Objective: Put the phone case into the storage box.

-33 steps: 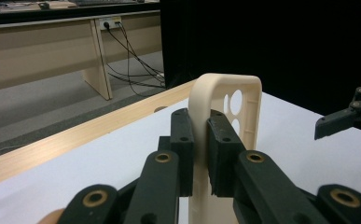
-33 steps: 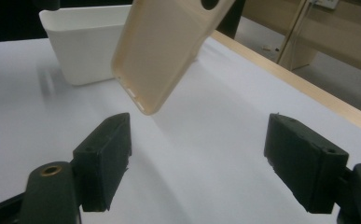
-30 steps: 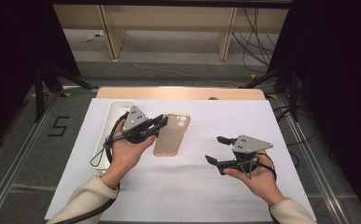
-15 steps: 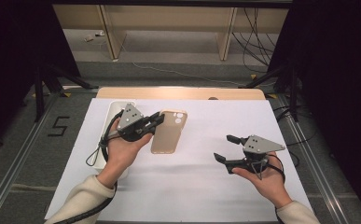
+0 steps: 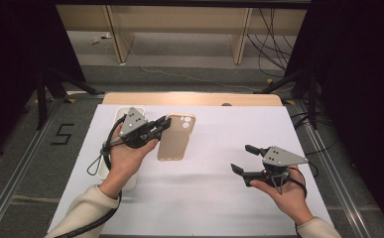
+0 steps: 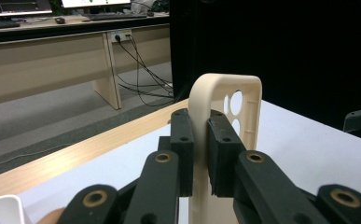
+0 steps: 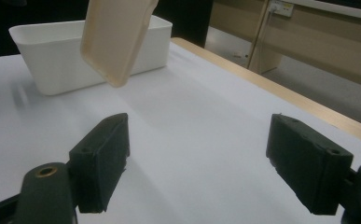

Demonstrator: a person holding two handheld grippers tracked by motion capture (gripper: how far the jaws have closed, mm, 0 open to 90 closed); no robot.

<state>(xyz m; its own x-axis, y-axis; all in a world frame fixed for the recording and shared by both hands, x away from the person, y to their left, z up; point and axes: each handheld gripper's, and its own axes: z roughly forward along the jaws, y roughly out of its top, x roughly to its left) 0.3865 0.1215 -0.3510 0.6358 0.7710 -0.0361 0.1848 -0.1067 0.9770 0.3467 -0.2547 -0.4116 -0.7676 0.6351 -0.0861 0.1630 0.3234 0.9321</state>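
High view: I am holding the phone case (image 5: 176,137) by its long edge with the left gripper (image 5: 163,124), lifted off the white counter (image 5: 219,198) and hanging just right of the white bin (image 5: 120,115). In the left gripper view the two black fingers (image 6: 183,140) are pinching the beige rim of the case between them, with the camera cut-outs showing above the pads, so the grip is looking firm and the case is standing roughly on edge. The right gripper (image 5: 244,159) is resting low over the counter, well apart from the case, and its fingers (image 7: 104,154) are spread wide with nothing between them; the right gripper view is looking across bare counter toward the bin (image 7: 75,51), with the case (image 7: 115,37) dangling in front of it.

I am reading this as the carrying step: the case is picked up and in the air, not yet set anywhere. Whether I am heading for the bin or for a handover to the right side, I cannot tell from here. For the bin, I would be swinging the left hand (image 5: 125,158) back over the rim, tipping the case flat enough to clear the walls, then letting go. For a handover, the right fingers would have to be closing on the free long edge before the left ones are releasing. The thin rim could be slipping if I am twisting too fast.
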